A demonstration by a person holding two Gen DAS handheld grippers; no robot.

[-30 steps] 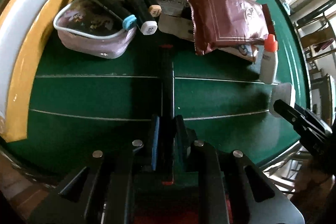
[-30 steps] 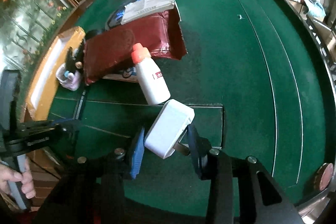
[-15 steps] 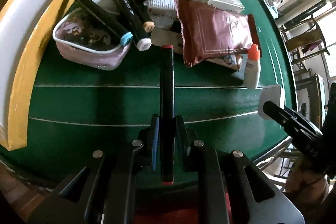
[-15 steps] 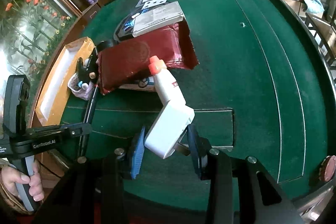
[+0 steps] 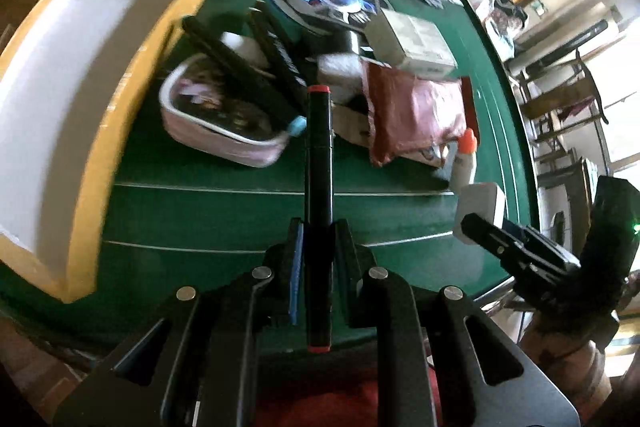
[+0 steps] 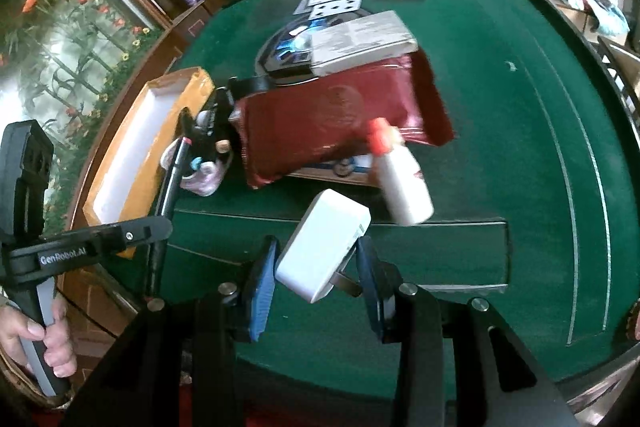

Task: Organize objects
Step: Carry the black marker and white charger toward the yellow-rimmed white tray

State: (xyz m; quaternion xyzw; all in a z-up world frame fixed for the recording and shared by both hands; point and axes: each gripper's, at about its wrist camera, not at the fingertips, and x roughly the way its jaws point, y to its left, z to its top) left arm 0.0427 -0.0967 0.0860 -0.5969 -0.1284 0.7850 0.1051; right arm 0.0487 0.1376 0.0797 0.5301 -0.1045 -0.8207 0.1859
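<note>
Left wrist view: left gripper (image 5: 318, 247) pinches the black marker (image 5: 319, 187), long axis pointing straight ahead; the yellow tray (image 5: 100, 163) lies to its left, nearer this hand.

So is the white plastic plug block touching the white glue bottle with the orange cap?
Cannot tell. In the right wrist view, block and bottle overlap.

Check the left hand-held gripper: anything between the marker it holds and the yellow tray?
Nothing visible. The left hand-held gripper holds the black marker above the green table; the yellow tray lies to its left, open-topped, with only bare felt between.
</note>
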